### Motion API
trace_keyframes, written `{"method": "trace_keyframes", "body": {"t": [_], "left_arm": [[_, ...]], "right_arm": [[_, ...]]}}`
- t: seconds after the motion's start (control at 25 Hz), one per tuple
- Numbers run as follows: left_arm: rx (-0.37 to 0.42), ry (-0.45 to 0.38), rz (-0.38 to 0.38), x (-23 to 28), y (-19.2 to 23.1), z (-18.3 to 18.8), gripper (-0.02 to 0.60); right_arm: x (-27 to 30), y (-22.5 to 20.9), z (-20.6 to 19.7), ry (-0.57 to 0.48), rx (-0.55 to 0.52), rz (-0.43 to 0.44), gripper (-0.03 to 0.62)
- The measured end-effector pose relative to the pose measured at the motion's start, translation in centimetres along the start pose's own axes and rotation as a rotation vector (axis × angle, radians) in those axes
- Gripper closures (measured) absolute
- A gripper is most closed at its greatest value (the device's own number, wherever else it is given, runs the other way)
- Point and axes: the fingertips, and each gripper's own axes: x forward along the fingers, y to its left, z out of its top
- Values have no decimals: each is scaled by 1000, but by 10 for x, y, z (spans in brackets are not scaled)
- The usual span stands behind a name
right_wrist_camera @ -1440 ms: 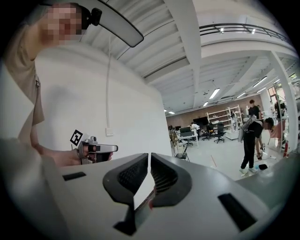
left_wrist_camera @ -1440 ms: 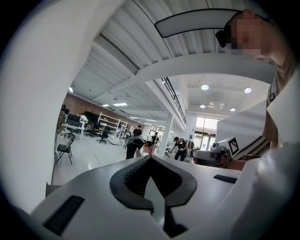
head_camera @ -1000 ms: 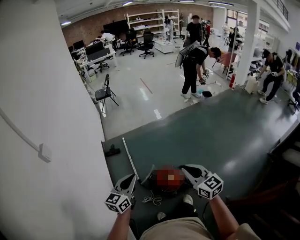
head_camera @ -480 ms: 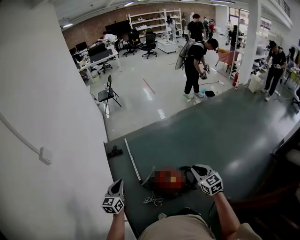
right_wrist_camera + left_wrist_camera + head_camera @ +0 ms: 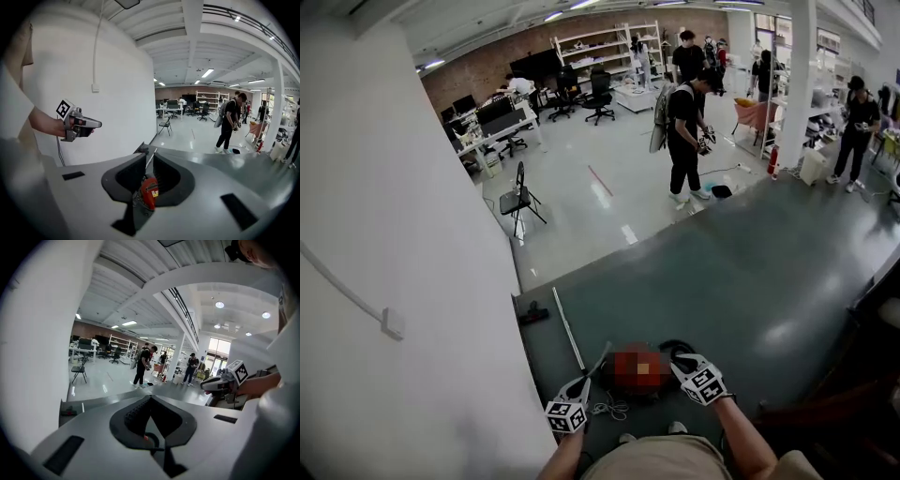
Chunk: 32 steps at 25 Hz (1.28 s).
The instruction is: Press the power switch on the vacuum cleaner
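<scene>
The wall (image 5: 394, 281) stands close on the left. A wand (image 5: 567, 328) and cord (image 5: 605, 410) lie by the vacuum (image 5: 637, 370); the floor (image 5: 787, 281) rightward is open.

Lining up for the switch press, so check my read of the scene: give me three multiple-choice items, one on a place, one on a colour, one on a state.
1. Where is the vacuum cleaner?
A) on the dark floor, close by the right tool
B) on a table
C) hung on the wall

2. What colour is its body?
A) blue
B) red
C) white

3. How do the right tool's jaws stand?
A) clamped on a cable
B) clamped on the vacuum cleaner
C) slightly apart, holding nothing

Answers: 1 A, it shows low on the floor through that tool's jaws. 2 B, the casing is red in the right gripper view. 3 C, a narrow gap shows between the jaw tips.
</scene>
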Motion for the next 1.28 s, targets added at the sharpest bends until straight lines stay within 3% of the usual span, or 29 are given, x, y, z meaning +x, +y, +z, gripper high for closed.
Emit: {"method": "trace_keyframes", "body": {"t": [0.2,0.44,0.68,0.76,1.0,1.16,1.28], "left_arm": [[31,52,-77,38,-43,-9,578],[58,90,-138,63,-84,-22,578],[63,109,-160,63,-113,-27,578],[52,104,-155,65,-120,-24,578],[20,64,-151,69,-141,-12,578],[-16,18,-155,72,-169,-6,578],[-37,-25,-156,73,-182,7,578]], "right_arm": [[34,19,-13,18,-7,63,510],[46,41,-20,-9,54,111,506],[23,42,-19,-54,65,45,507],[11,32,-12,-85,89,36,581],[-7,10,14,-154,102,48,585],[-29,-6,23,-202,207,87,585],[-45,-12,39,-244,221,117,585]]}}
